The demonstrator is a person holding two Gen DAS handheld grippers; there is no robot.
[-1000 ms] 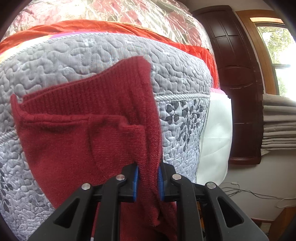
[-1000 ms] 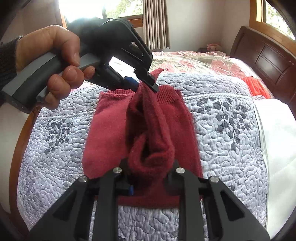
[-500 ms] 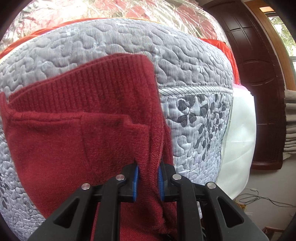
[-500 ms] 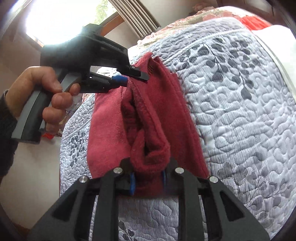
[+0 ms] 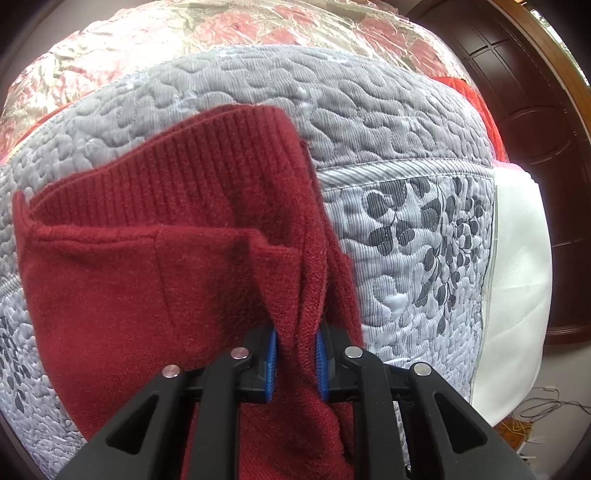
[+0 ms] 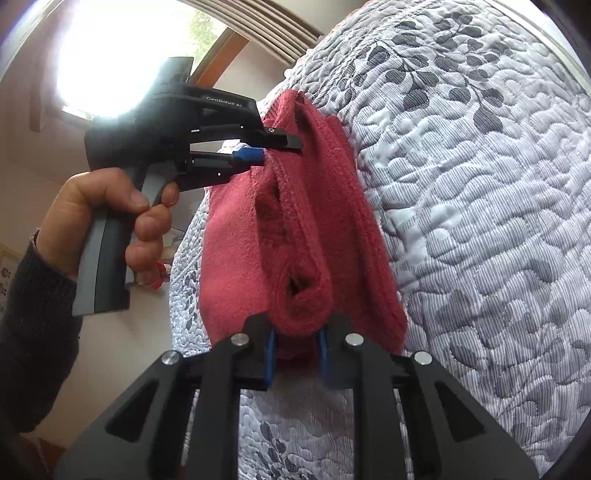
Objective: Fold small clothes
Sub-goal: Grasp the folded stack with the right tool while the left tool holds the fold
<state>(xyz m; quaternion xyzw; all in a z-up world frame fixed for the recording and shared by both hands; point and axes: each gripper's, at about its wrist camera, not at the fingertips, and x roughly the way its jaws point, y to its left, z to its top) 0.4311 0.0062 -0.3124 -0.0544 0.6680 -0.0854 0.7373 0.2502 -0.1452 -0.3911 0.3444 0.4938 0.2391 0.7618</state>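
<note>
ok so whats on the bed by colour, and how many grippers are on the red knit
dark red knit garment: 1
grey quilted cover: 1
pink floral bedspread: 1
white sheet: 1
grippers shut on the garment: 2, left gripper and right gripper
total: 6

Hiding the near part of the red knit garment (image 5: 147,288) beneath the left claw (image 5: 295,360), with its lower folds running off the bottom edge of the left wrist view. Covering the pinched fabric between the pads of the right claw (image 6: 295,356). Washing out the window (image 6: 107,55) in glare, with nothing readable outside. Cutting off the sleeve (image 6: 29,332) at the left edge. Leaving the small red thing (image 6: 159,280) beyond the hand (image 6: 107,218) too small to identify.
</note>
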